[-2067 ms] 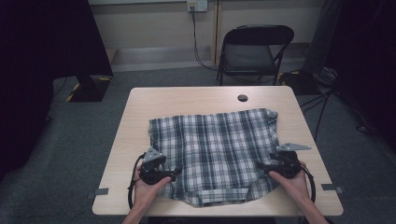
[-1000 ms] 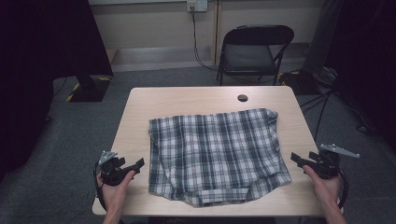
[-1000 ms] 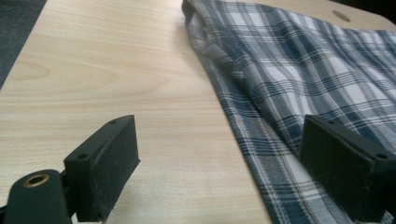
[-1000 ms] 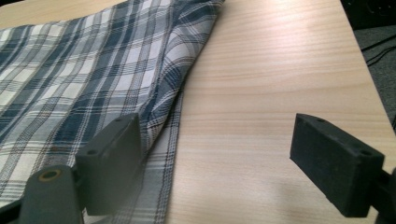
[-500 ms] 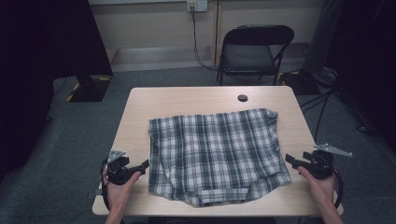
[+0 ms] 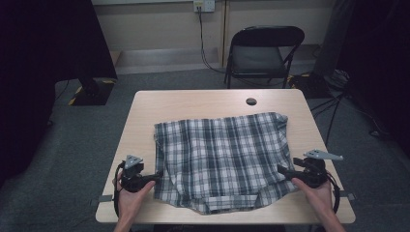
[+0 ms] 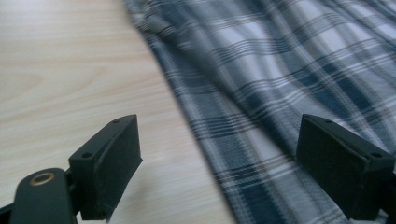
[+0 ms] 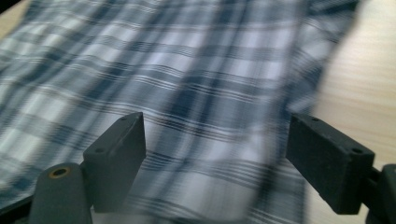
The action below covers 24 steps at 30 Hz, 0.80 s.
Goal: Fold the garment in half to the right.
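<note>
A blue and white plaid shirt (image 6: 222, 154) lies spread flat on the light wooden table (image 6: 203, 104). My left gripper (image 6: 157, 176) sits low at the shirt's near left edge and points right. In the left gripper view it (image 7: 219, 140) is open, with the plaid shirt (image 7: 280, 70) edge lying under the gap. My right gripper (image 6: 281, 169) points left at the near right edge. The right gripper view has it (image 8: 217, 135) open over the plaid shirt (image 8: 163, 70). Both pairs of jaws have just been closing a little, and no pad presses on cloth.
A small dark round hole (image 6: 251, 101) marks the table's far middle. A black folding chair (image 6: 263, 48) stands behind the table. Cables and gear lie on the floor at the far right (image 6: 333, 79). Bare wood (image 7: 70, 70) runs left of the shirt.
Both hands have come inward from the table's sides toward the shirt's near corners. Two seconds ago they rested on those corners, then drew apart. The shirt has not shifted.
</note>
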Tool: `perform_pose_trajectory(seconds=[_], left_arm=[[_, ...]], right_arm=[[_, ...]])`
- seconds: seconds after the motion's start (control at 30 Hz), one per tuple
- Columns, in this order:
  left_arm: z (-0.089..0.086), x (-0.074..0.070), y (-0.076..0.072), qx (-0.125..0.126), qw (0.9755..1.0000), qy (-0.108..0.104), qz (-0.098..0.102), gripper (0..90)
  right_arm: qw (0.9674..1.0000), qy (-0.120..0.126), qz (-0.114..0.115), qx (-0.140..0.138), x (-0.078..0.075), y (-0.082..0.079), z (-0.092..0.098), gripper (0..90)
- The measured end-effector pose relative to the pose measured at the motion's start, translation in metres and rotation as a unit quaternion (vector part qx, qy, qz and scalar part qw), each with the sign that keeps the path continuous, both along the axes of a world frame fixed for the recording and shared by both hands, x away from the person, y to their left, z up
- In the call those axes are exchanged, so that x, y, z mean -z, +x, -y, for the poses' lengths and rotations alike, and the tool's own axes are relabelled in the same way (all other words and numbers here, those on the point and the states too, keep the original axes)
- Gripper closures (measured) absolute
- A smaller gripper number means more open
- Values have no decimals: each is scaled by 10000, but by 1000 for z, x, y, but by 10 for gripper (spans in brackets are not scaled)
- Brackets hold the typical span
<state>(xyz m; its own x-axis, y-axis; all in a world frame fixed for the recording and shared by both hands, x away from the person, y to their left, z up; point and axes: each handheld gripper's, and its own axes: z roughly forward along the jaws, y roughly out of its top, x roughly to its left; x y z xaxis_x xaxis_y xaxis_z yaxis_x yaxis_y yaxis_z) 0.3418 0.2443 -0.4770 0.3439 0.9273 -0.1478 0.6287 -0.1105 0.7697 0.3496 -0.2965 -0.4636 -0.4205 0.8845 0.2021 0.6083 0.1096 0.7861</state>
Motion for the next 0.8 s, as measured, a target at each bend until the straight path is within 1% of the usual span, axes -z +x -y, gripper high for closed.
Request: perform_pose_trajectory(seconds=[0.07,0.1,0.13,0.17,0.2,0.23,0.27,0.3,0.33,0.4,0.47,0.53,0.57,0.6,0.63,0.67,0.7,0.73,0.77,0.8], left_arm=[[10,-7,1,203,9997,71,78,135],[16,-11,3,194,9996,132,123,137],[21,-15,6,218,9994,210,187,137],[26,-20,10,329,9992,104,213,136],[32,-24,15,351,9991,69,239,138],[38,-27,19,356,9986,196,328,138],[45,-28,24,414,9980,295,371,141],[51,-28,30,478,9978,319,341,142],[56,-25,35,560,9977,301,247,142],[66,-16,41,694,9968,389,119,139],[72,-5,42,763,9960,461,-58,137],[76,3,39,706,9954,641,-130,139],[77,6,39,733,9944,736,-187,134],[76,9,40,764,9937,795,-211,134],[75,12,40,726,9944,748,-193,163],[74,15,40,663,9951,708,-202,163],[74,18,40,672,9947,738,-243,166],[75,20,40,712,9937,831,-223,166],[77,21,38,720,9930,921,-172,161],[79,21,38,720,9928,942,-176,156]], right_arm=[[9998,38,83,-202,-7,-3,-13,198],[9989,52,121,-448,-15,-4,-27,203],[9989,52,121,-448,-15,-4,-27,203],[9983,36,156,-560,-20,-3,-35,202],[9976,12,194,-665,-25,-2,-44,204],[9970,-6,213,-746,-30,0,-52,206],[9963,9,240,-822,-34,2,-61,211],[9947,-19,243,-996,-38,9,-81,212],[9947,-19,243,-996,-38,9,-81,212],[9930,-135,149,-1164,-33,15,-104,212],[9904,-291,-62,-1350,-18,19,-125,216],[9875,-373,-254,-1509,0,20,-140,220],[9842,-613,-377,-1617,9,19,-149,219],[9842,-613,-377,-1617,9,19,-149,219],[9838,-712,-357,-1604,12,18,-151,218],[9838,-712,-357,-1604,12,18,-151,218],[9845,-832,-294,-1513,13,19,-151,218],[9845,-832,-294,-1513,13,19,-151,218],[9846,-867,-341,-1481,16,21,-150,220],[9844,-902,-413,-1453,20,23,-149,219]])
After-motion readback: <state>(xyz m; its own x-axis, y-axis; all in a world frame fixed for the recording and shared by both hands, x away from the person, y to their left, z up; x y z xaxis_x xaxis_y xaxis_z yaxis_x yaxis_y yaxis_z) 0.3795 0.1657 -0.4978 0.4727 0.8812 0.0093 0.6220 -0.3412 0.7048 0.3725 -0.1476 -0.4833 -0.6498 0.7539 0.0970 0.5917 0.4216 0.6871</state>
